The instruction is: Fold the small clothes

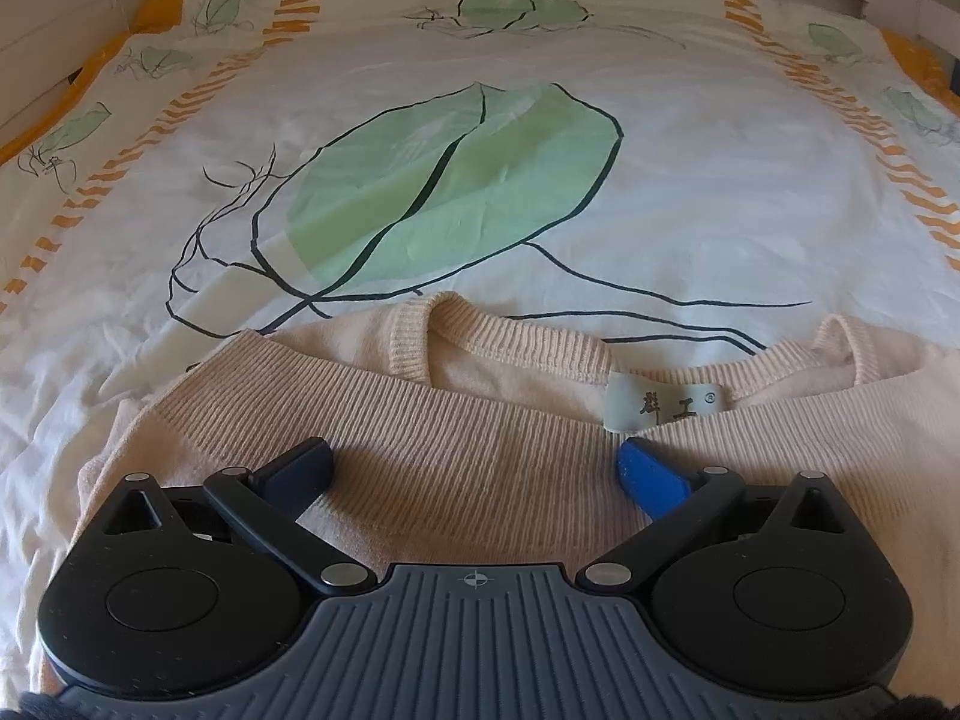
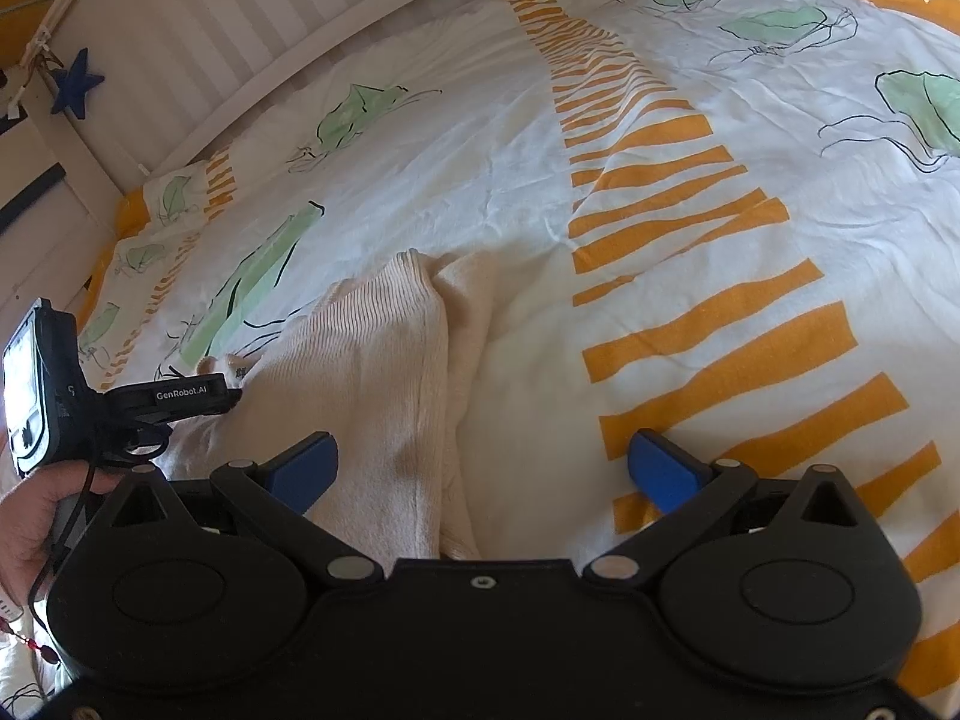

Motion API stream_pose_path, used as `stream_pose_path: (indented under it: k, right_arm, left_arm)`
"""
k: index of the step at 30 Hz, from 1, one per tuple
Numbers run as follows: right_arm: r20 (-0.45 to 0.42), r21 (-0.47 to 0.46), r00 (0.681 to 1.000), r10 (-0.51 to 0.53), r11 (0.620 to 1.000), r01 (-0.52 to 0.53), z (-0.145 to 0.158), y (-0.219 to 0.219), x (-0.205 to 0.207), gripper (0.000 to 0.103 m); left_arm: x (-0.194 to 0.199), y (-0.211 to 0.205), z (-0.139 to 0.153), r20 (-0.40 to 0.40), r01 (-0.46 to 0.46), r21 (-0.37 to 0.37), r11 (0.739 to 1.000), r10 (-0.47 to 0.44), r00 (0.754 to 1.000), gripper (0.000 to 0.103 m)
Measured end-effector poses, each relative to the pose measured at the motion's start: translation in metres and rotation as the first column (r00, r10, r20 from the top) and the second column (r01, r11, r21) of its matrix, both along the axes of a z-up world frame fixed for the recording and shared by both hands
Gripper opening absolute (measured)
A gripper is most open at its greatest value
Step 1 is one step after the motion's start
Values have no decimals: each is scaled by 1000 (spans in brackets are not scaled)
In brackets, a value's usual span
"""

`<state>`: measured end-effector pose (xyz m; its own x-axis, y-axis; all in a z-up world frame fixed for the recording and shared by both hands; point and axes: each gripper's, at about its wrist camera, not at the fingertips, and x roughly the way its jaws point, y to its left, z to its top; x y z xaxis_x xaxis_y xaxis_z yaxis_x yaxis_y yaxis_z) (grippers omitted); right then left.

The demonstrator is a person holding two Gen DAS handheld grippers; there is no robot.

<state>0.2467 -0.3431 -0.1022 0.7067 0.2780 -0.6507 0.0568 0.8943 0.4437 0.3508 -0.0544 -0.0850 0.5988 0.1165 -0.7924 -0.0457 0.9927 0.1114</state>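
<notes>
Both hand-held tools stand wide open and grip nothing: the left gripper (image 1: pixel 477 471) hovers low over the knit just below the collar, and the right gripper (image 2: pixel 480 468) straddles the garment's side edge, one blue pad over the knit, the other over bare bedding. Judging by that, each seems lined up to pinch an edge for a fold, though no pinch is made yet. Between and beneath them lies the small peach sweater (image 1: pixel 480 456), spread fairly flat on the bed with its neckline facing away from the left camera. Its body is fine ribbed knit, soft and limp, with a thicker ribbed collar (image 1: pixel 510 339) and a pale woven label (image 1: pixel 666 405) inside the neck; along its right side the fabric is bunched into a raised ridge (image 2: pixel 432 312). Under it stretches a creased white cotton bedcover (image 1: pixel 720 180) printed with green leaves and orange dashes. A hand (image 2: pixel 33 510) holds the left tool
</notes>
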Motion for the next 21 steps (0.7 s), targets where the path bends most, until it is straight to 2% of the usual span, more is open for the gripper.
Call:
stream_pose_path:
  k: [6,13,21]
  right_arm:
    - [3,10,1000,-4,1000,4,0,-1,-1,103]
    - [9,88,999,-31,996,30,-2,-9,-1,103]
    - [12,146,997,-71,987,69,-4,-14,-2,103]
  left_arm:
    - [-3,-1,17,-4,2,-1,1000,-2,1000,100]
    - [-52,0,47,41,113,-84,990,-110,993,100]
    - [-107,-6,37,25,217,-32,976,-216,976,100]
